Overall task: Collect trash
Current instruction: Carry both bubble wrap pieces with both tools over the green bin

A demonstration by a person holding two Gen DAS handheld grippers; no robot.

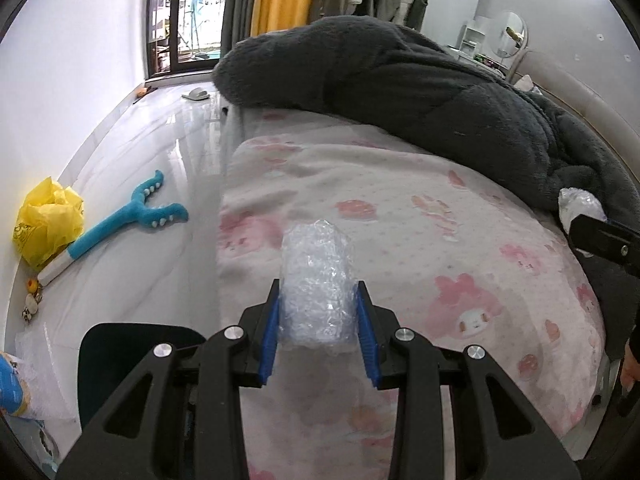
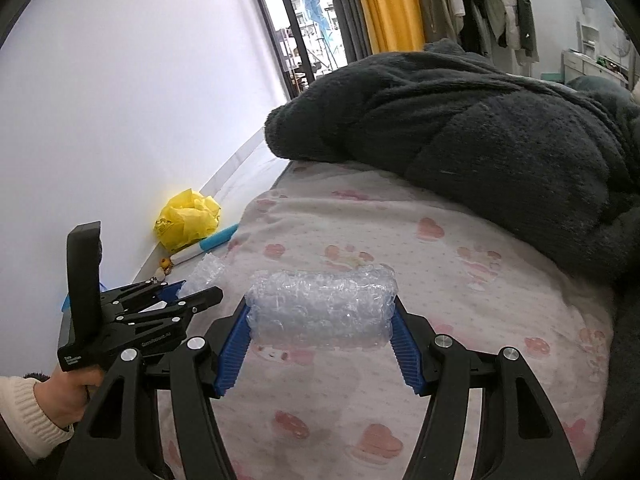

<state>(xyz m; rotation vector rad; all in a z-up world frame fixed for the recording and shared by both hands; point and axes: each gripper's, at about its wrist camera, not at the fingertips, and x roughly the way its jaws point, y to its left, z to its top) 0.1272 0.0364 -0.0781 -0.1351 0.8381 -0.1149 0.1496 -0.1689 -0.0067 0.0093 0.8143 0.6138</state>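
Observation:
My left gripper [image 1: 319, 296] is shut on a roll of clear bubble wrap [image 1: 318, 280], held upright above the bed. My right gripper [image 2: 320, 312] is shut on a second, wider wad of bubble wrap [image 2: 320, 304], held crosswise between its blue pads. In the right wrist view the left gripper [image 2: 188, 290] shows at the lower left with its bubble wrap [image 2: 204, 274], held by a hand. In the left wrist view the right gripper's black body [image 1: 604, 240] shows at the right edge with its bubble wrap [image 1: 580, 206].
The bed has a white sheet with pink cartoon prints [image 1: 400, 220] and a dark grey fleece blanket [image 1: 400, 88] piled at the far side. On the floor left of the bed lie a yellow plastic bag [image 1: 48, 224], a blue plush toy [image 1: 132, 216] and small trinkets [image 1: 32, 300].

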